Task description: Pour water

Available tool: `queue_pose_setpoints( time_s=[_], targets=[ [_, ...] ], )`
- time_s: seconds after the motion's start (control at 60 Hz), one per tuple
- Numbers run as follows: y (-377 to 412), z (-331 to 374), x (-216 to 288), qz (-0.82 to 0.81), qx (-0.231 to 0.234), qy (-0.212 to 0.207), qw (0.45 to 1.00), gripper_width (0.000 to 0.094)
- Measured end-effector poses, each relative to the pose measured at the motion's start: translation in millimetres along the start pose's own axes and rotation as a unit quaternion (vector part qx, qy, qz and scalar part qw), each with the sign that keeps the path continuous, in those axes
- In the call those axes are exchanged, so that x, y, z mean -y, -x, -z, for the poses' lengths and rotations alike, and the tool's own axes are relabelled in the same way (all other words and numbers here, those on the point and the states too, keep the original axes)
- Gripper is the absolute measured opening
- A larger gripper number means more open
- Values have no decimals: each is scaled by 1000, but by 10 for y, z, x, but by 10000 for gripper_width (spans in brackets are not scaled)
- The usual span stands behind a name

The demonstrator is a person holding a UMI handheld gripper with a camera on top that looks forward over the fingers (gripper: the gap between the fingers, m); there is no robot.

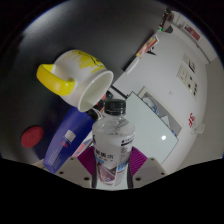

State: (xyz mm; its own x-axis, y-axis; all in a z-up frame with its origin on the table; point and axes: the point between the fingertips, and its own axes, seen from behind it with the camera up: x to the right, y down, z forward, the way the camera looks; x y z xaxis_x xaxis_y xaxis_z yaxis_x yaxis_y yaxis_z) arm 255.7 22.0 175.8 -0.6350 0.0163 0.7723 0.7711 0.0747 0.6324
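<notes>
My gripper is shut on a clear plastic water bottle with a white label. Both magenta pads press on its sides. The bottle stands upright between the fingers, its open dark neck pointing up. Just beyond the neck a yellow-and-white mug lies tilted, its opening toward the bottle. The view is rolled, so the white table slopes.
A blue bottle with a red cap lies left of the held bottle. White boxes and small items sit on the table to the right. A dark wall or background lies beyond the mug.
</notes>
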Motion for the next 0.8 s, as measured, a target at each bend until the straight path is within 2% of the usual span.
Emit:
queue_pose_setpoints(
  time_s=[0.067,0.217,0.267,0.317,0.417,0.45,0.55,0.65,0.7,0.8],
  targets=[
    [83,21,-23,-1,-1,-8,1000,389],
    [-15,48,-106,-53,0,0,999,389],
    [-160,66,-168,-99,-12,-8,995,393],
    [-276,99,-297,-156,-14,-1,988,388],
    [-572,173,-555,-325,-13,5,946,388],
    [-645,229,-649,-377,-21,10,926,391],
    [-818,270,-996,-533,-5,4,846,389],
    [-747,330,-1200,-693,14,-1,721,389],
    [-708,413,-1143,-752,26,5,658,389],
    [-226,330,-1236,-832,54,0,553,389]
  ],
)
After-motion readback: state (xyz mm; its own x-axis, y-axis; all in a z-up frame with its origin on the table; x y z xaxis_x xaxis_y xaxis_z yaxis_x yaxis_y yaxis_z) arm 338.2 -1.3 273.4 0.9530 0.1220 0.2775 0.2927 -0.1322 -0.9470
